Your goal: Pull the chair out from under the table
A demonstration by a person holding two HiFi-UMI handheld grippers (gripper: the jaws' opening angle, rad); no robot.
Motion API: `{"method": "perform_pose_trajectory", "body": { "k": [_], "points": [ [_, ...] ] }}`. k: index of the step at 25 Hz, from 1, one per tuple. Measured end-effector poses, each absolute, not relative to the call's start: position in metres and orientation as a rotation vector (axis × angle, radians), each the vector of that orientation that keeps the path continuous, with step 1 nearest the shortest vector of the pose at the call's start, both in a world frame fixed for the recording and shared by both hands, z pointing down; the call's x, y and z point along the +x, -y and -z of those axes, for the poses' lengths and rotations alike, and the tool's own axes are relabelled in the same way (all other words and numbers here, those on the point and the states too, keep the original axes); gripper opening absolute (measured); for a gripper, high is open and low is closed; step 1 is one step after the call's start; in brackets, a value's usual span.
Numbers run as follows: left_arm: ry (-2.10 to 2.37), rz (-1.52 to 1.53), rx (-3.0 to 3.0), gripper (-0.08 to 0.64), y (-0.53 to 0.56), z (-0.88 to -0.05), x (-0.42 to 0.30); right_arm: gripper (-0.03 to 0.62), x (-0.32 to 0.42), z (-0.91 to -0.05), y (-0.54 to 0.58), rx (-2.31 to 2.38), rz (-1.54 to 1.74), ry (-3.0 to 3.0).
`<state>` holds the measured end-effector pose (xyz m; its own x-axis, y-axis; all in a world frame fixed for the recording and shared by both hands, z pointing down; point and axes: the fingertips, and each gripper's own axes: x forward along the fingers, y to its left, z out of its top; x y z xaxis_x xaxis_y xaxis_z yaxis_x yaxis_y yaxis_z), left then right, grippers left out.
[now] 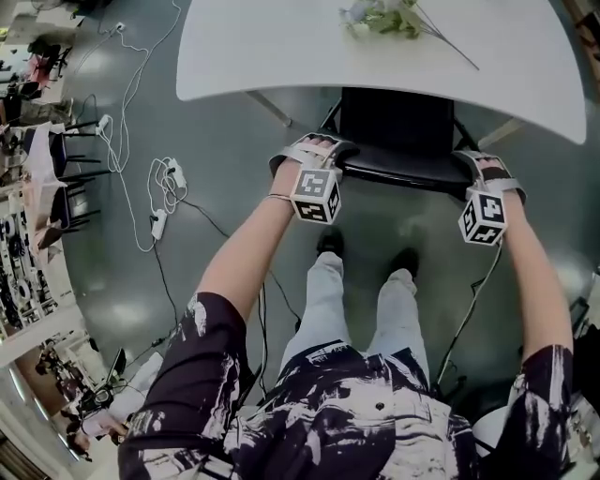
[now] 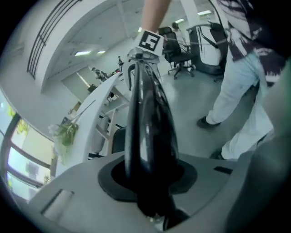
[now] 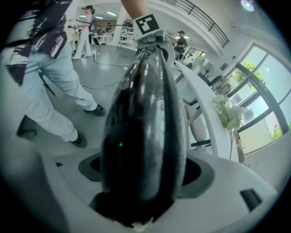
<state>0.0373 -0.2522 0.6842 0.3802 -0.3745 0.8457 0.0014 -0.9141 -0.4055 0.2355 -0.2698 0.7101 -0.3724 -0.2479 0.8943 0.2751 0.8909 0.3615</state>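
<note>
A black chair (image 1: 398, 131) stands tucked under the white table (image 1: 281, 47), its glossy backrest toward me. My left gripper (image 1: 314, 152) grips the left end of the backrest's top edge, and my right gripper (image 1: 489, 171) the right end. In the left gripper view the backrest (image 2: 148, 127) runs away from between the jaws of the left gripper (image 2: 150, 191), which press on it. In the right gripper view the backrest (image 3: 145, 136) fills the gap of the right gripper (image 3: 141, 191). The seat is mostly hidden under the table.
A spray of flowers (image 1: 384, 19) lies on the table. Slanted table legs (image 1: 267, 108) flank the chair. My feet (image 1: 328, 242) stand just behind it. Cables and power strips (image 1: 159, 202) trail over the grey floor at left, near other dark chairs (image 1: 66, 159).
</note>
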Motion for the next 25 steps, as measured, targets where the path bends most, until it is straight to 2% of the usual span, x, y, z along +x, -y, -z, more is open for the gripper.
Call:
{"method": "perform_pose_trajectory", "body": {
  "k": [4,6,8,14,25],
  "points": [
    [-0.366,1.536,-2.142,0.033,0.256,-0.686,0.035,0.343,0.241,-0.715,0.266,-0.067,0.522,1.831],
    [-0.393,1.534,-2.14,0.029,0.257,-0.686,0.036,0.311,0.243,-0.713,0.269,-0.019,0.537,1.822],
    [-0.401,1.531,-2.146,0.029,0.258,-0.685,0.039,0.202,0.246,-0.707,0.277,0.092,0.608,1.811],
    [-0.434,1.531,-2.159,0.031,0.259,-0.678,0.045,0.098,0.253,-0.692,0.291,0.32,0.704,1.796],
    [-0.432,1.544,-2.131,0.028,0.245,-0.686,0.04,0.063,0.25,-0.701,0.272,0.29,0.741,1.774]
  ]
}}
